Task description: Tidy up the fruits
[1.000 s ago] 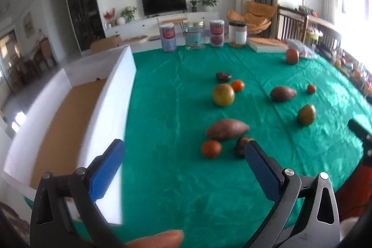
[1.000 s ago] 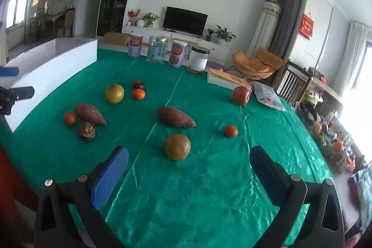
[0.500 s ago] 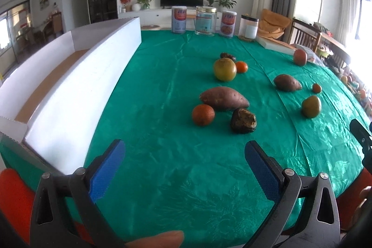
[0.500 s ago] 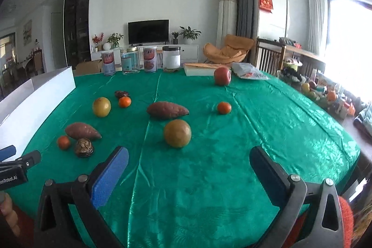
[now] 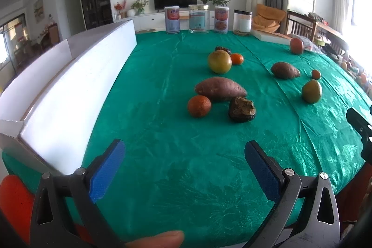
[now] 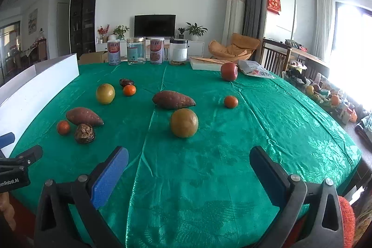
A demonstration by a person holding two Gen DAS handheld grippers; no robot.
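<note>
Fruit and roots lie scattered on a green tablecloth (image 5: 162,76). Nearest my left gripper (image 5: 184,155) are a small orange (image 5: 199,106), a dark wrinkled fruit (image 5: 241,109) and a sweet potato (image 5: 220,88). My left gripper is open and empty above the cloth's near edge. My right gripper (image 6: 189,160) is open and empty, in front of a yellow-green round fruit (image 6: 184,123). Beyond it lie a second sweet potato (image 6: 173,99), a small orange (image 6: 230,101) and a red apple (image 6: 229,71). A white box (image 5: 69,90) stands at the left.
Cans and jars (image 6: 144,54) stand in a row at the table's far edge beside a flat white box (image 6: 207,63) and a plastic bag (image 6: 255,70). Another yellow-green fruit (image 6: 105,93), an orange (image 6: 129,90) and a dark fruit (image 6: 125,82) lie mid-left. Chairs stand at the right.
Both grippers have dropped lower and levelled toward the table. The left view swung from the box's inside to the fruit. Both stay open.
</note>
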